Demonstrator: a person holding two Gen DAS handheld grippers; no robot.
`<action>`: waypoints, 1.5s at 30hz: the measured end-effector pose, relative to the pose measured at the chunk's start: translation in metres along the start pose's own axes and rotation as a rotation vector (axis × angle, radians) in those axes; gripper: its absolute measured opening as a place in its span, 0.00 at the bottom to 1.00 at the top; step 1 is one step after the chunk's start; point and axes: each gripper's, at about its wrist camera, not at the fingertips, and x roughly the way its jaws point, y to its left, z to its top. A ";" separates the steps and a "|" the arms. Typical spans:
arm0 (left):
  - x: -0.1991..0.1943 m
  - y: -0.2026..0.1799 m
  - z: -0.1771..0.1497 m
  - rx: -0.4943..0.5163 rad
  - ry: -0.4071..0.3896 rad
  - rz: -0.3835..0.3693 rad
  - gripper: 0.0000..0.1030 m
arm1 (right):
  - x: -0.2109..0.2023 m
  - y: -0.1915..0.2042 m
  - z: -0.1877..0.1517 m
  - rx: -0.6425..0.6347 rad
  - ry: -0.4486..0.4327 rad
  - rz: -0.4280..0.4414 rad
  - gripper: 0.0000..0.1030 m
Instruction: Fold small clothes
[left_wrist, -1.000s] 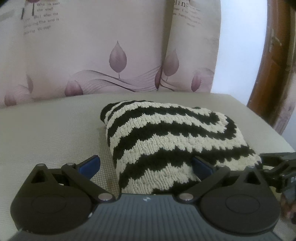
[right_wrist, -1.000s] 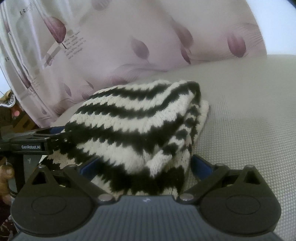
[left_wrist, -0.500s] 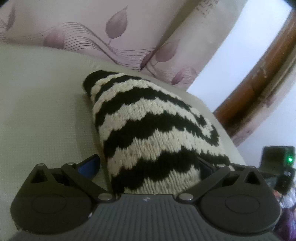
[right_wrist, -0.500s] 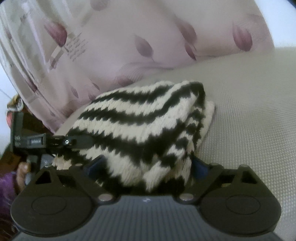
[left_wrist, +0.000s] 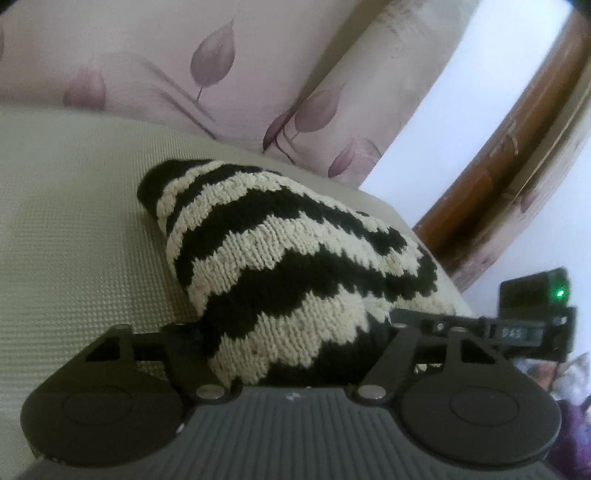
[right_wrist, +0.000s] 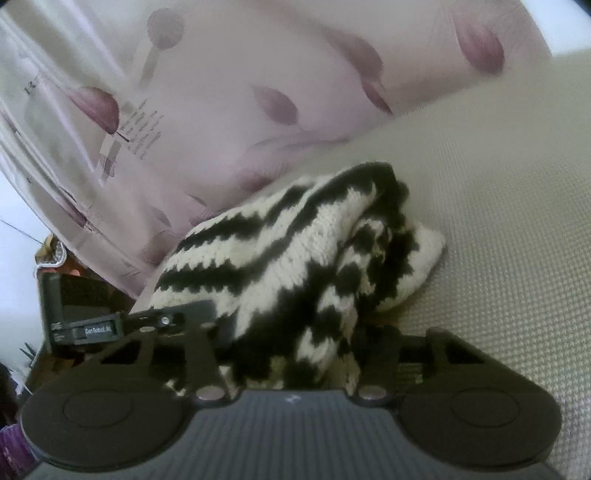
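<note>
Both hand-held grippers (left_wrist: 291, 354) (right_wrist: 291, 354) clamped on striped knit (left_wrist: 280, 266), beige textured surface (left_wrist: 74, 229), leaf-print curtain (left_wrist: 207, 66) behind.

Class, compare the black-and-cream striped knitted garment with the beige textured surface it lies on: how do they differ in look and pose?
The black-and-cream striped knitted garment shows bold wavy stripes; the beige textured surface is one plain colour. The garment is bunched into a raised, folded mound; the surface lies flat. The garment's knit looks chunky; the surface's weave is fine. Both are textiles.
</note>
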 end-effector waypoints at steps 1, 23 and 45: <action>-0.005 -0.007 0.000 0.024 -0.008 0.014 0.63 | -0.004 0.004 -0.001 0.014 -0.017 0.013 0.47; -0.203 -0.015 -0.064 0.018 0.015 0.156 0.61 | -0.025 0.139 -0.111 0.114 -0.039 0.215 0.45; -0.233 -0.035 -0.139 0.249 -0.225 0.517 1.00 | -0.009 0.206 -0.171 -0.292 -0.091 -0.205 0.64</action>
